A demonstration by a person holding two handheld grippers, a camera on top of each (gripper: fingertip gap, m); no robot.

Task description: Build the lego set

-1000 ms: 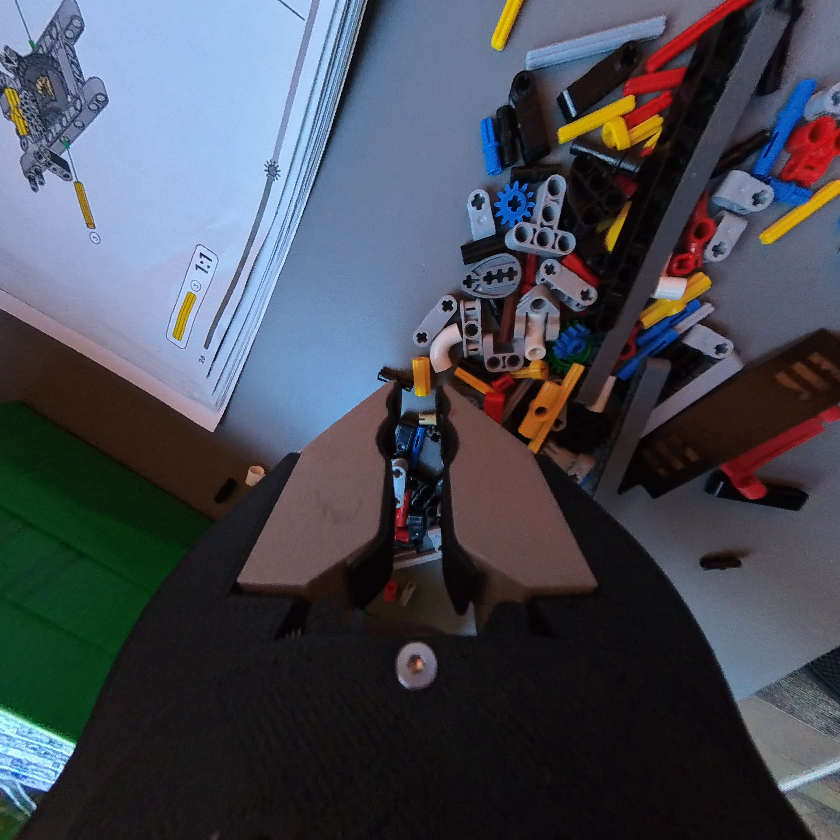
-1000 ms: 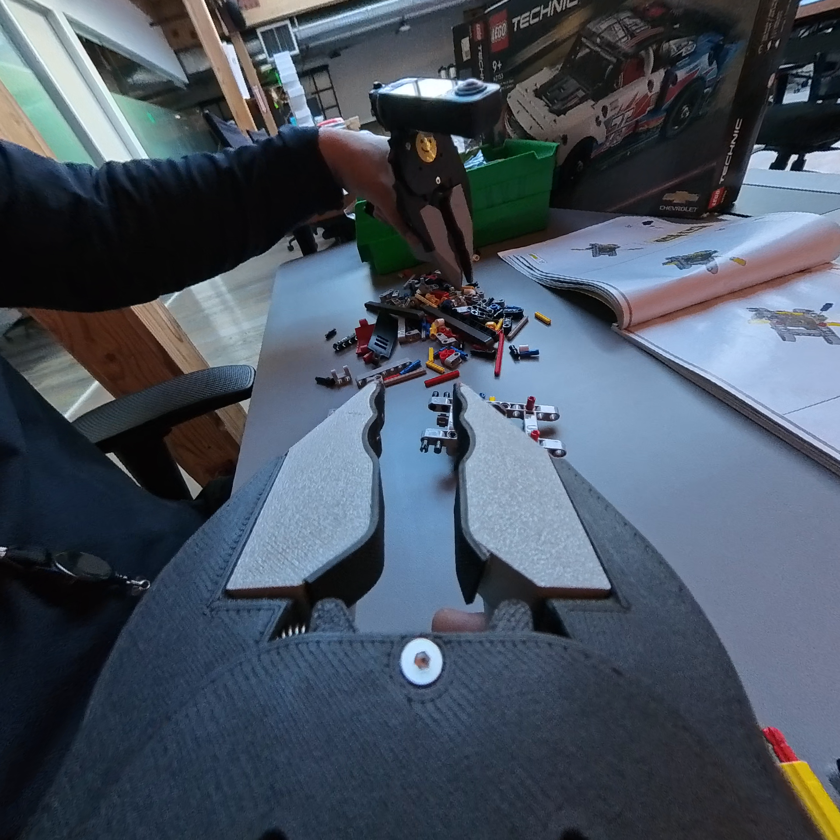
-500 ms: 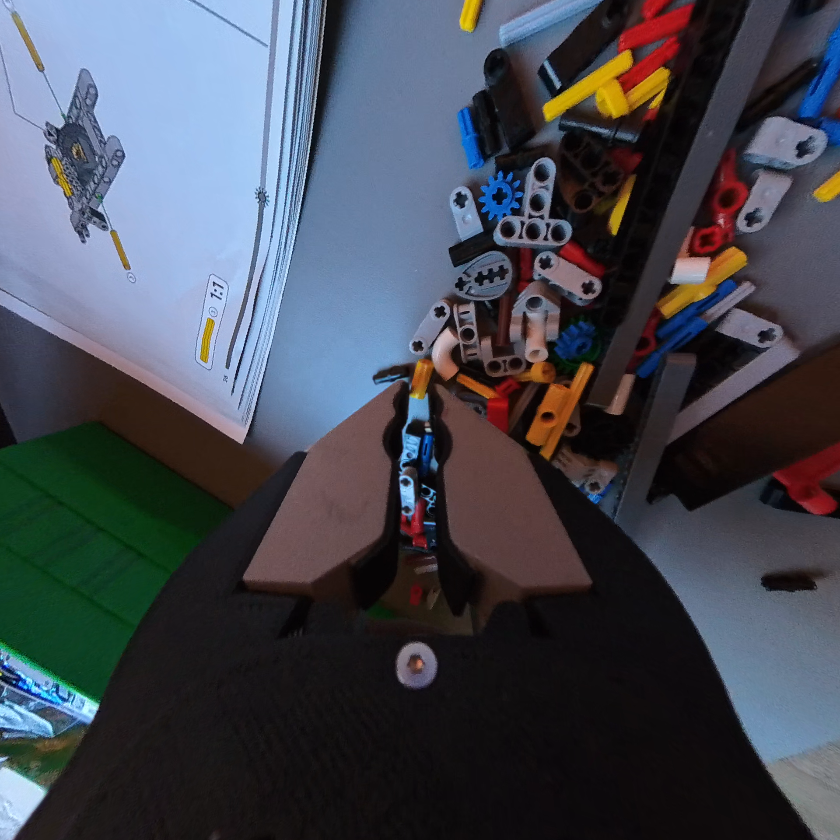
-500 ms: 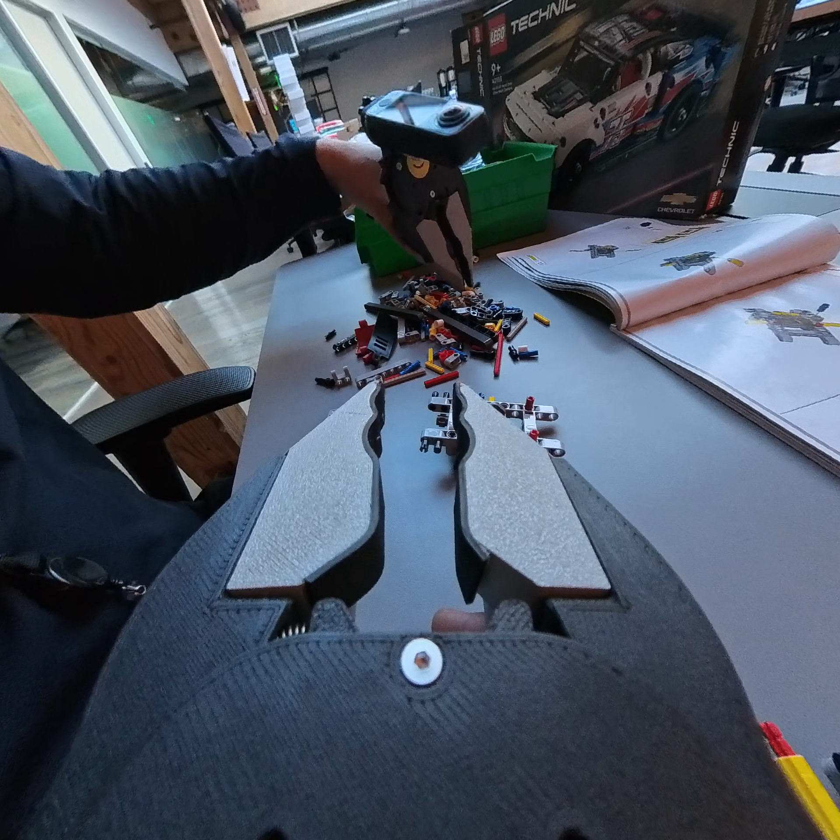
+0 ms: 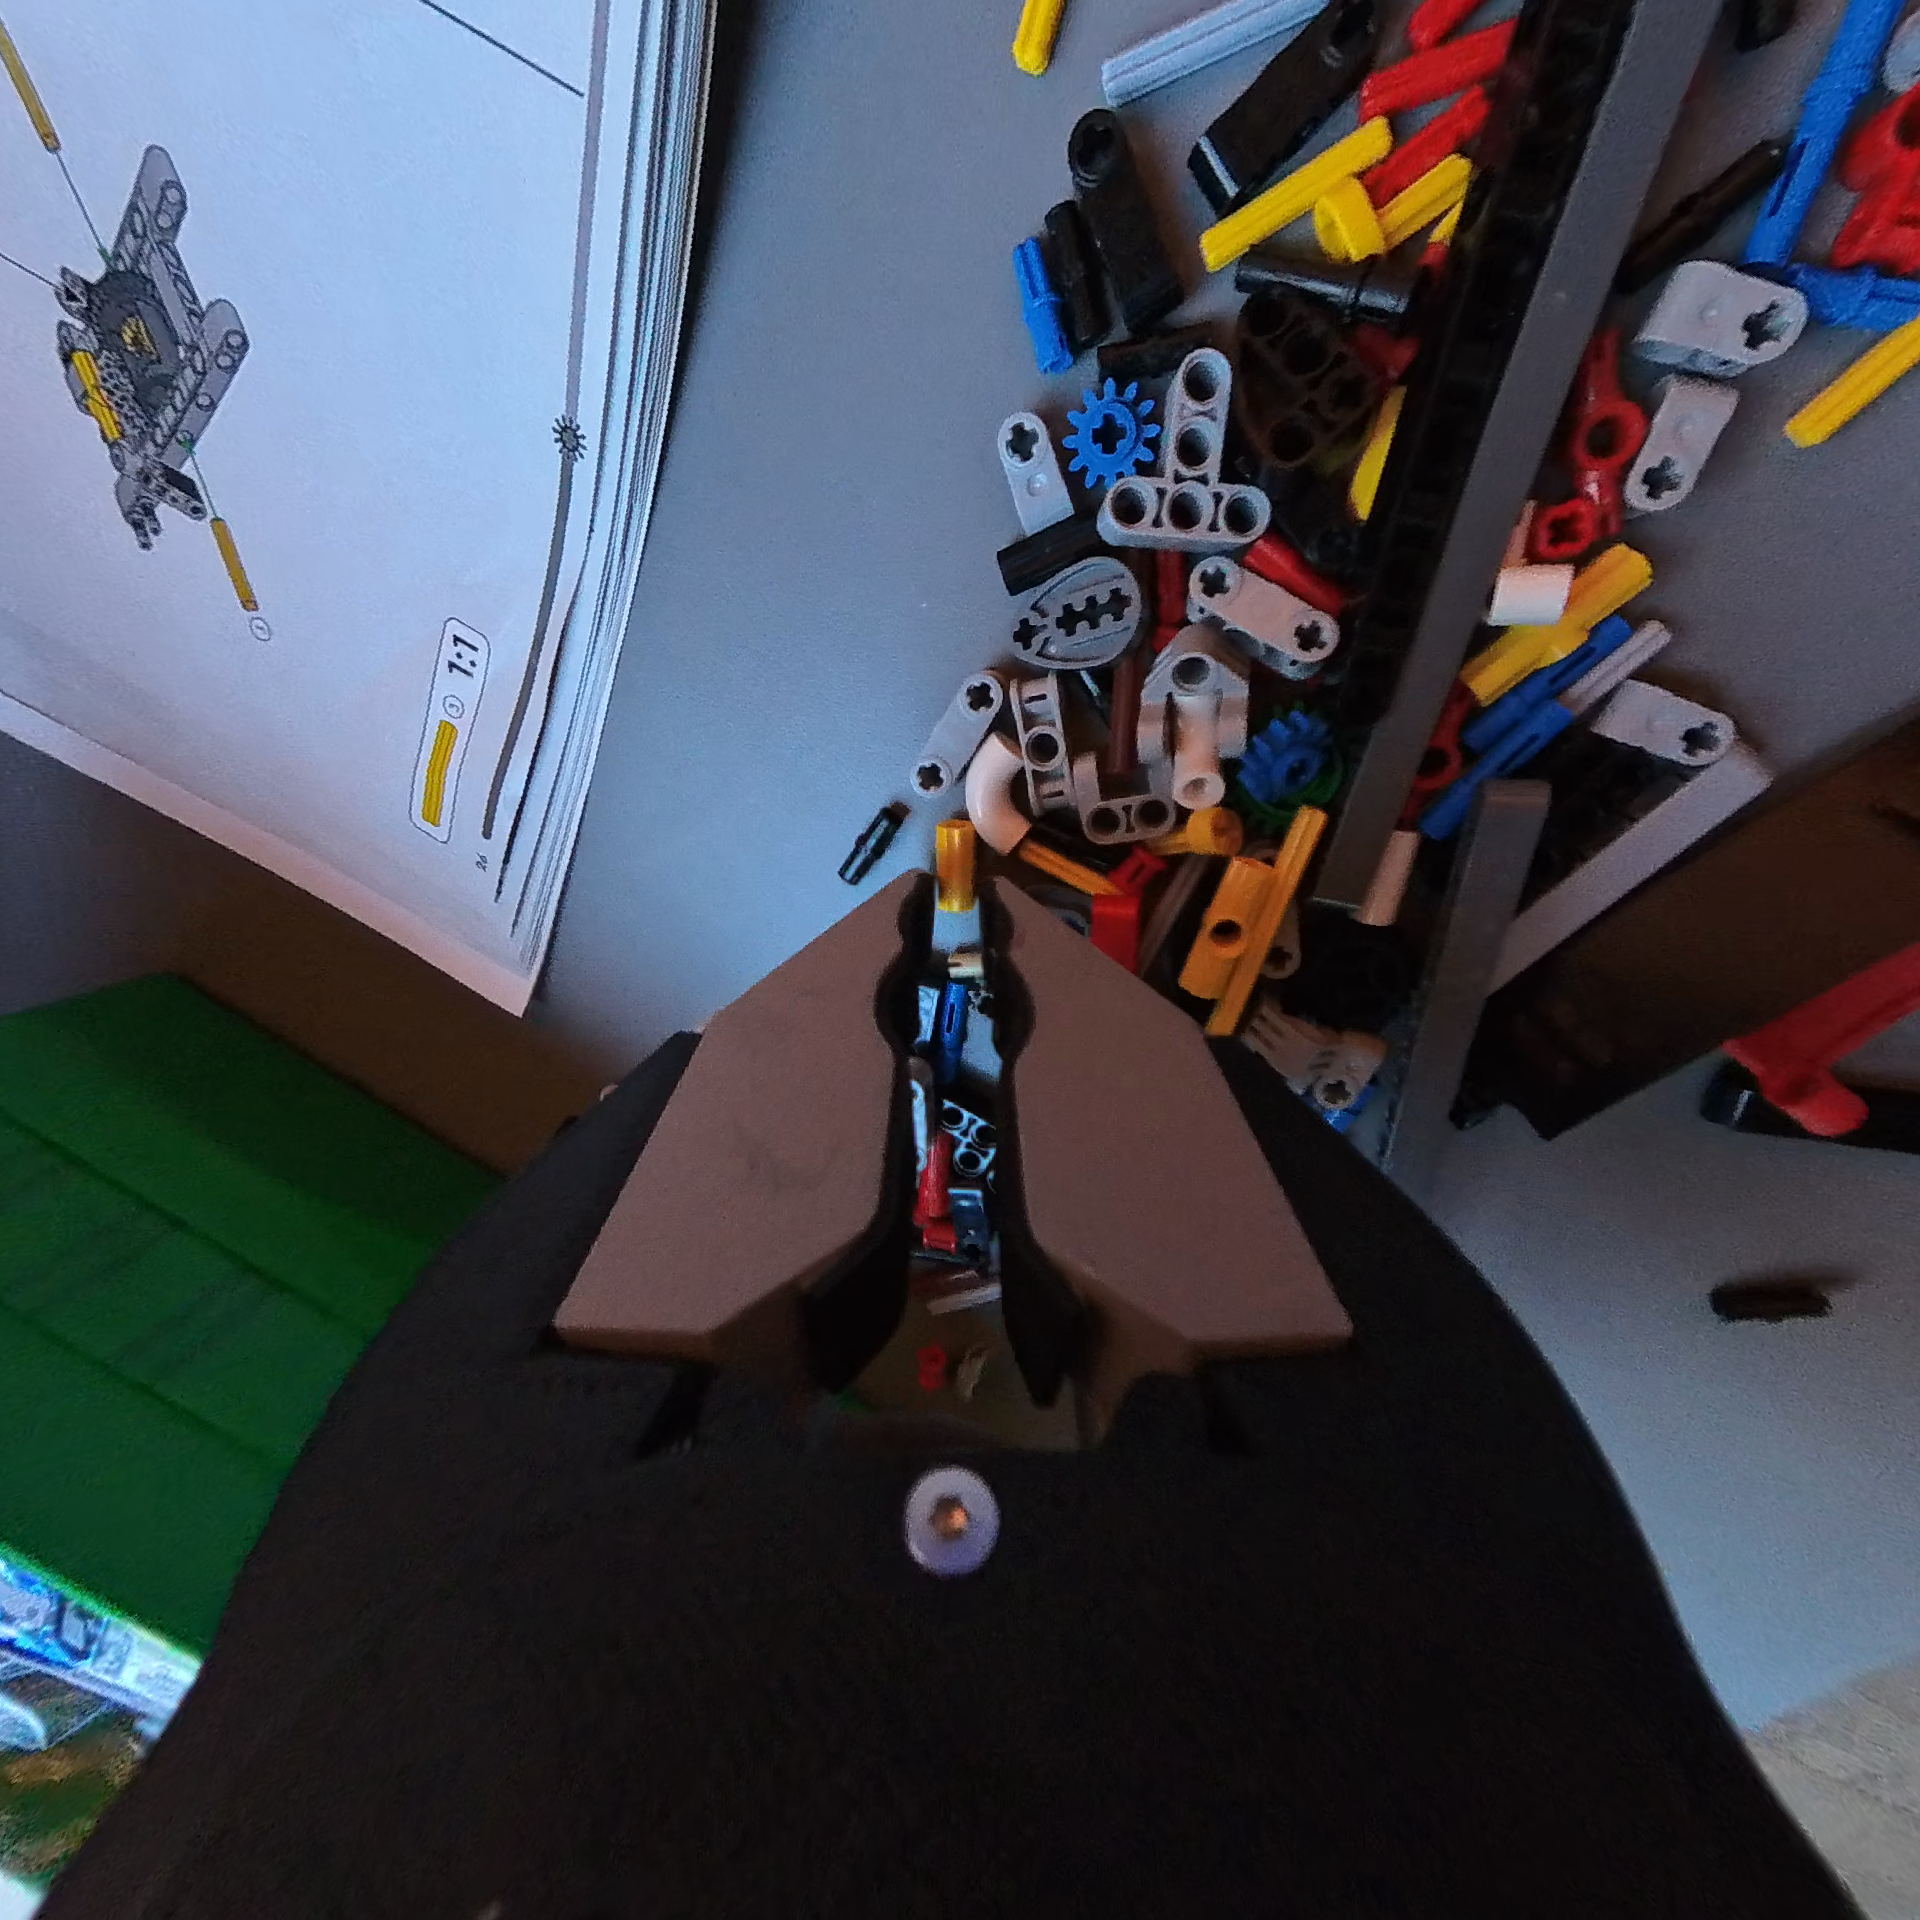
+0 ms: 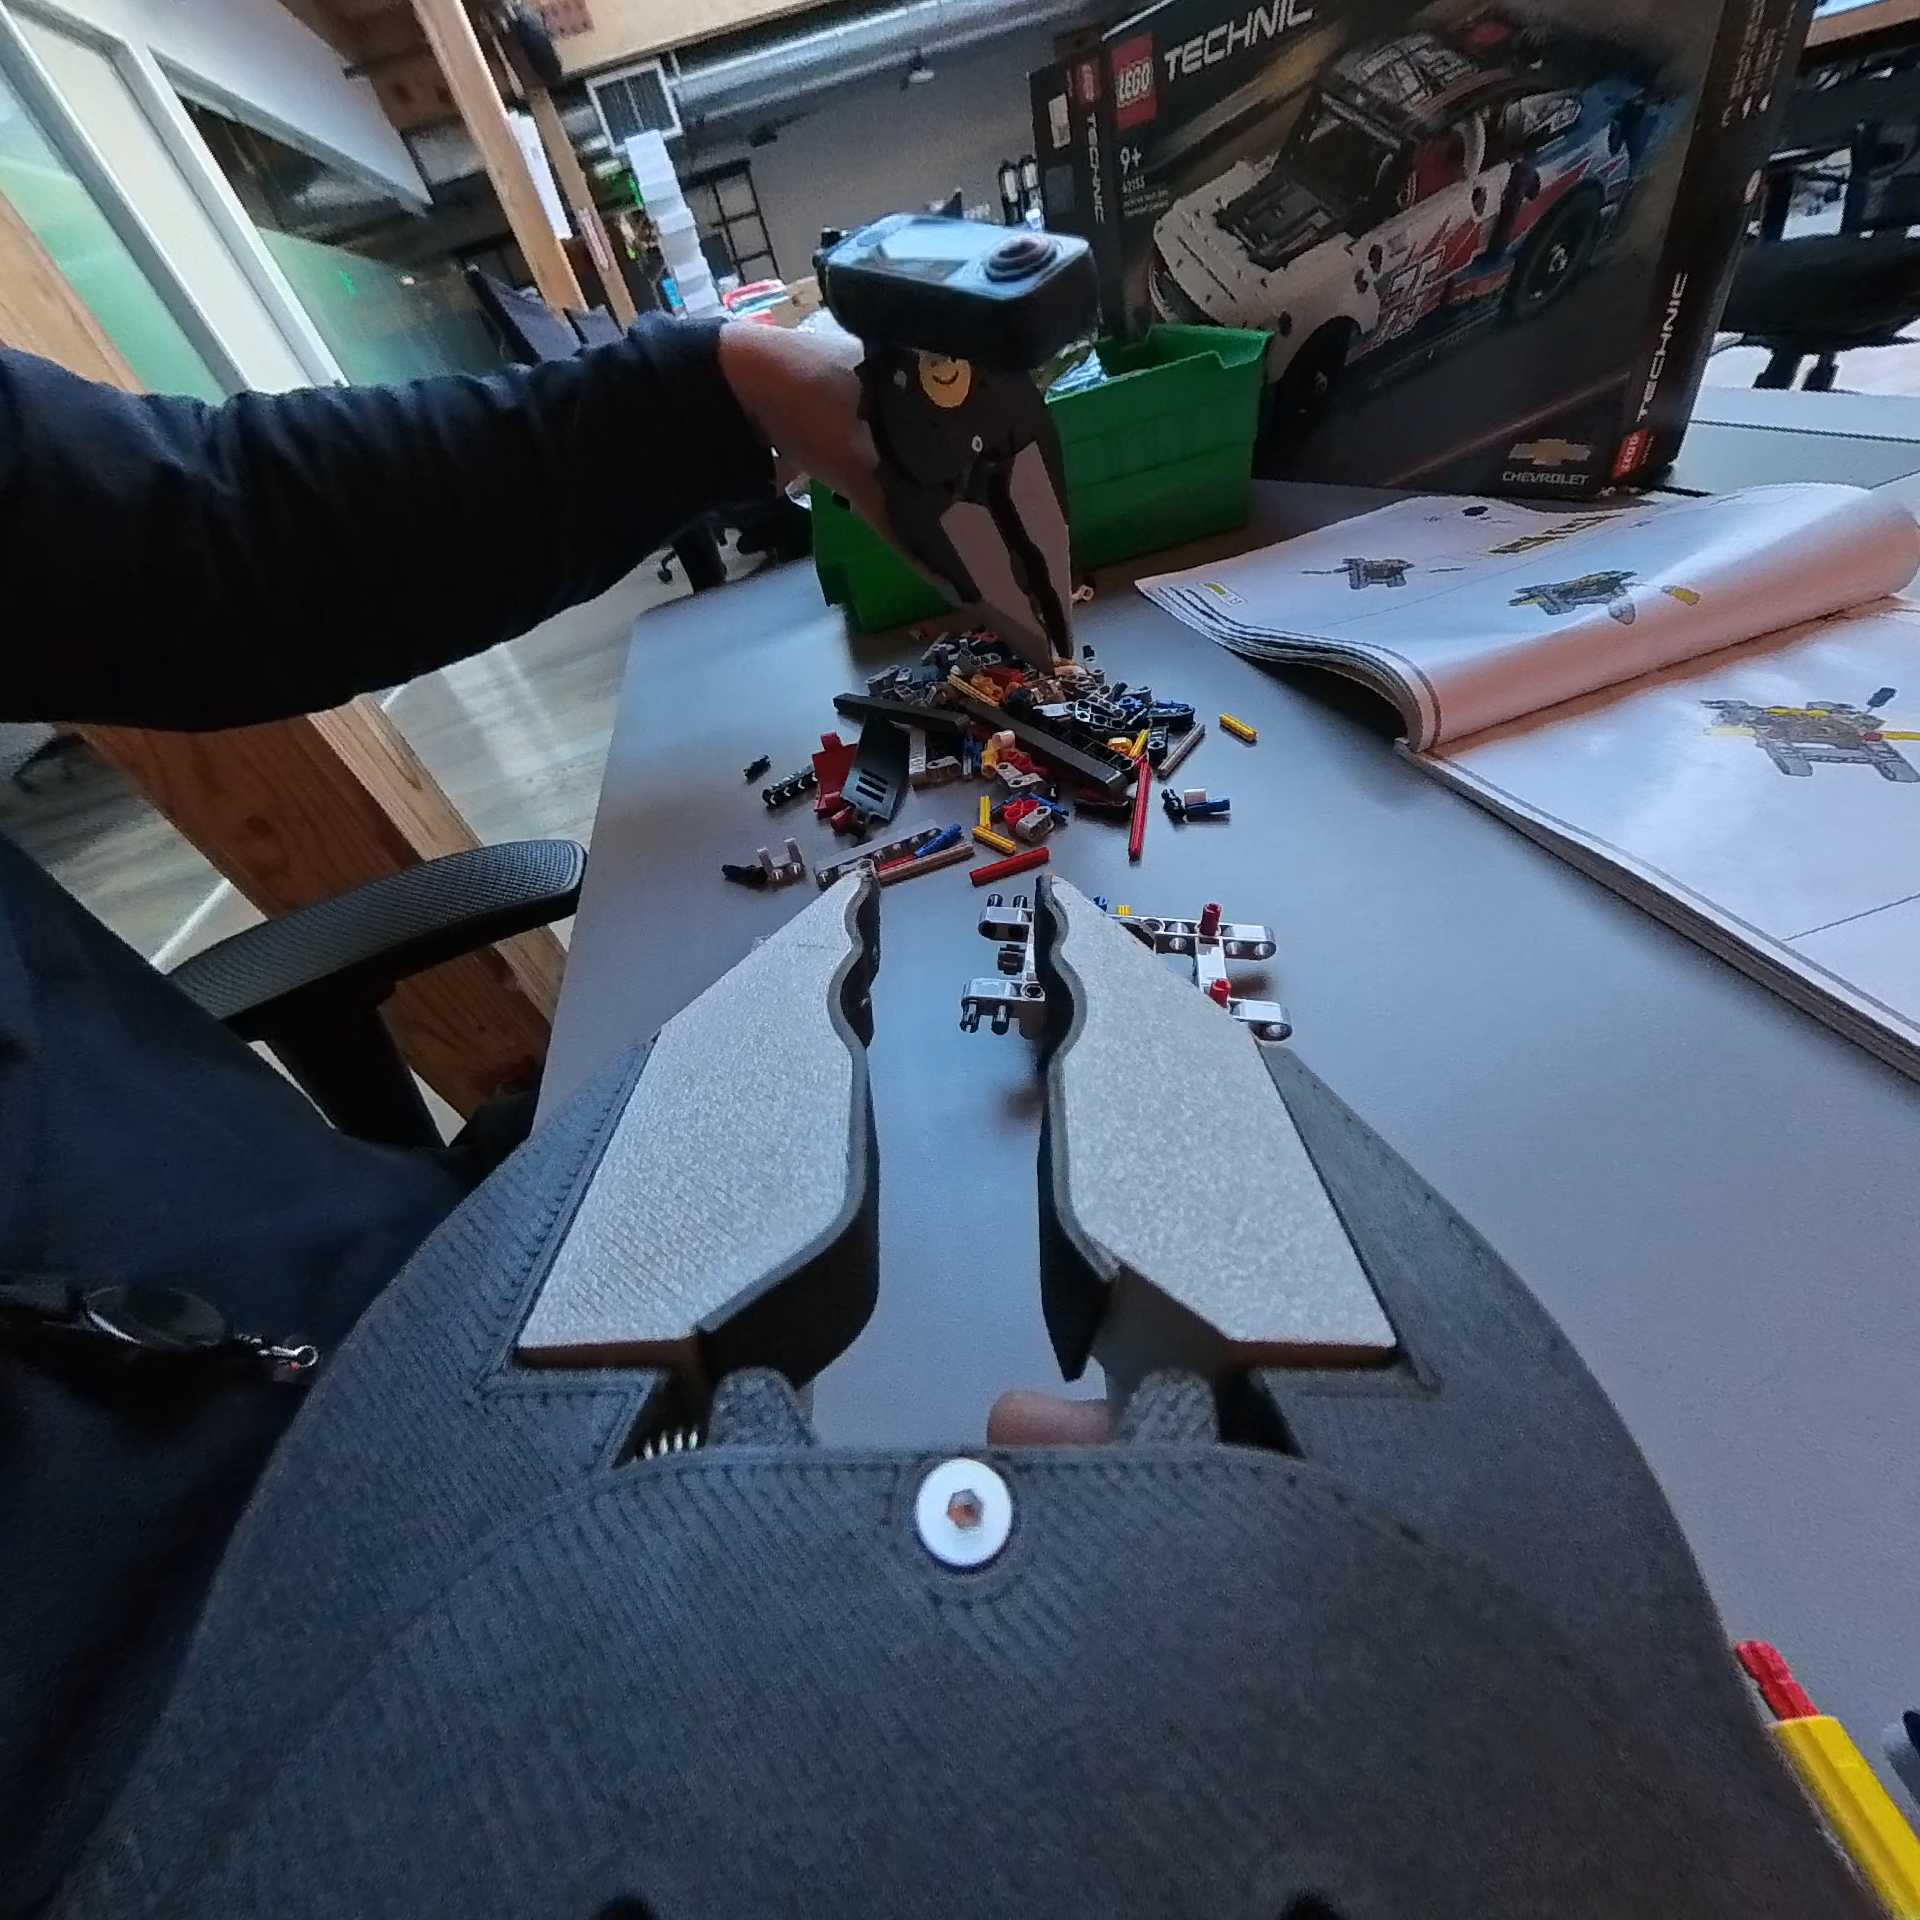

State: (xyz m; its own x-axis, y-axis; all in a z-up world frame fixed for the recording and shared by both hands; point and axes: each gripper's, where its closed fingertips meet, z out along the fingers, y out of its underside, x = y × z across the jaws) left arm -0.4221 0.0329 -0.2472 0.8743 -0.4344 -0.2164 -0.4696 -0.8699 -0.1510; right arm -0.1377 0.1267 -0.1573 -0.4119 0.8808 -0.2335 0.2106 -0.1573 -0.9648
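Observation:
My left gripper (image 5: 956, 894) is shut on a small orange tube piece (image 5: 954, 862) at the near edge of a pile of small building parts (image 5: 1195, 623) on the grey table (image 5: 831, 364). The piece sticks out beyond the fingertips. In the right wrist view the left gripper (image 6: 1044, 644) points down with its tips in the pile (image 6: 1018, 727), held by a hand in a dark sleeve. My right gripper (image 6: 956, 904) is open and empty above the table. A grey partly built assembly (image 6: 1195, 940) lies just beyond its right fingertip (image 6: 1060, 914).
An open instruction booklet (image 6: 1558, 623) lies to the right of the pile and shows in the left wrist view (image 5: 312, 364). A green bin (image 6: 1153, 457) and a large product box (image 6: 1403, 239) stand at the back. A long black beam (image 5: 1455, 416) crosses the pile. A chair armrest (image 6: 395, 914) is left of the table. Spacing between my two grippers at the tips: around 30 centimeters.
My left gripper closed its fingers around the orange tube piece at the pile's edge and has shifted slightly. The right gripper has stayed still and open.

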